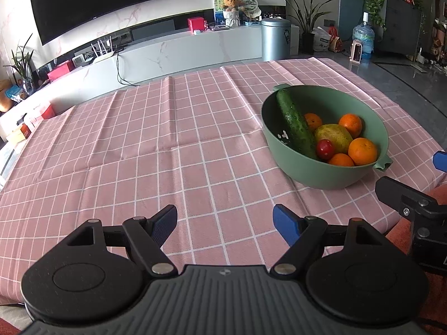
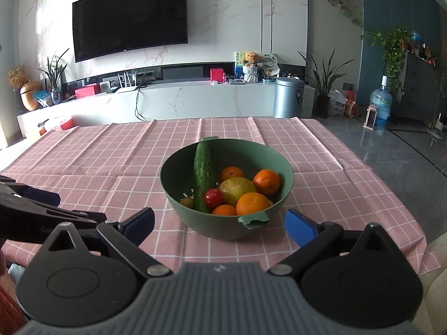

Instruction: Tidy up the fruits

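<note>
A green bowl (image 1: 360, 106) (image 2: 178, 156) stands on the pink checked tablecloth (image 1: 167, 139) (image 2: 97, 162). It holds a cucumber (image 1: 294, 122) (image 2: 203, 171), several oranges (image 1: 362, 150) (image 2: 252, 203), a yellow-green mango (image 1: 333, 136) (image 2: 237, 188) and a red tomato (image 1: 325, 148) (image 2: 213, 197). My left gripper (image 1: 225, 223) is open and empty, low over the cloth, left of the bowl. My right gripper (image 2: 219, 223) is open and empty, just in front of the bowl's near handle (image 2: 255, 220). The right gripper's body (image 1: 410, 203) shows at the right of the left wrist view.
The table's far edge faces a white TV cabinet (image 2: 195, 97) with a wall TV (image 2: 128, 16). A metal bin (image 2: 287, 97), plants and a water jug (image 2: 380, 103) stand on the floor to the right. The left gripper's body (image 2: 28, 212) sits at my right gripper's left.
</note>
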A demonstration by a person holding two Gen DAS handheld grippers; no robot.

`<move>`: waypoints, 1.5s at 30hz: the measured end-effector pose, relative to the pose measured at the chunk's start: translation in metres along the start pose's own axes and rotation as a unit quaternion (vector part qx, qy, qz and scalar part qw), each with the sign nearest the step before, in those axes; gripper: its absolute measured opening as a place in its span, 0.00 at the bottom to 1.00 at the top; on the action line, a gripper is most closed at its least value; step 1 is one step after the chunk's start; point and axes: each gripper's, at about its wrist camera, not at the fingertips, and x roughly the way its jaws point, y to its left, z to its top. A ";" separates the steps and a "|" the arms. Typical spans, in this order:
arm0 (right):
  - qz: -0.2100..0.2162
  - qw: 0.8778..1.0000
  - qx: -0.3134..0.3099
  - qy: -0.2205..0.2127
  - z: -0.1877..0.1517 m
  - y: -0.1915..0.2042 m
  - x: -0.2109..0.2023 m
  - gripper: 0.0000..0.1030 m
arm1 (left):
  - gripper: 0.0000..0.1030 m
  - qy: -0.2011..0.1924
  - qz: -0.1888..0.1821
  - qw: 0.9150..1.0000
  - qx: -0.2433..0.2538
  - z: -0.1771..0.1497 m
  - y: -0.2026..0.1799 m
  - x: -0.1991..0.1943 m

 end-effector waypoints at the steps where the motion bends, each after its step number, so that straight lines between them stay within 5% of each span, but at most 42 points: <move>1: 0.000 1.000 -0.001 0.000 0.000 0.000 0.000 0.93 | 0.89 0.000 0.000 1.000 0.000 0.000 0.000 0.000; 45: 0.004 1.000 -0.007 0.001 -0.001 0.003 0.002 0.93 | 0.89 0.002 -0.004 1.000 -0.003 0.002 0.000 -0.004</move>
